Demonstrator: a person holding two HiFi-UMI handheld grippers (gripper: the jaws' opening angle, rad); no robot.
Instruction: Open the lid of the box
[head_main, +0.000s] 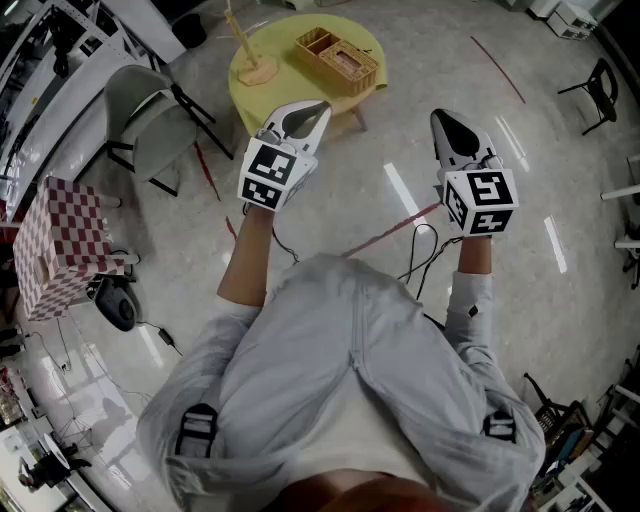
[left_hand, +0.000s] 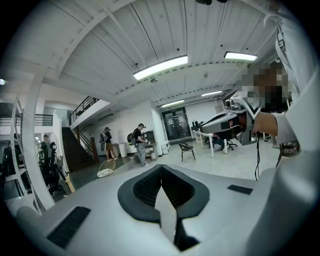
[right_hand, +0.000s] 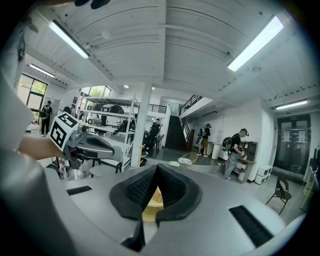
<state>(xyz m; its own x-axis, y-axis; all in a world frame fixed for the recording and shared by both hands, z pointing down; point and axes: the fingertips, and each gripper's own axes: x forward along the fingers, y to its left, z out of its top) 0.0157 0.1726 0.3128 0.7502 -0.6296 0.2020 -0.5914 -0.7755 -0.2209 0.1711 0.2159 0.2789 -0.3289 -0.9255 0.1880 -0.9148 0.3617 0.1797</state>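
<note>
My two tools, left tongs (head_main: 320, 106) and right tongs (head_main: 440, 116), were closed on nothing. One box (head_main: 337, 58) sat on the yellow tabletop (head_main: 285, 35), its contents unclear to me.

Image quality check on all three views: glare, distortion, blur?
Head view: fisheye bending at the edges, ceiling-light glare streaks on the glossy floor. Left gripper view: heavy fisheye, black vignette corners, bright ceiling light, mosaic patch at right. Right gripper view: same fisheye and vignette, light strip very bright; no obvious motion blur.
</note>
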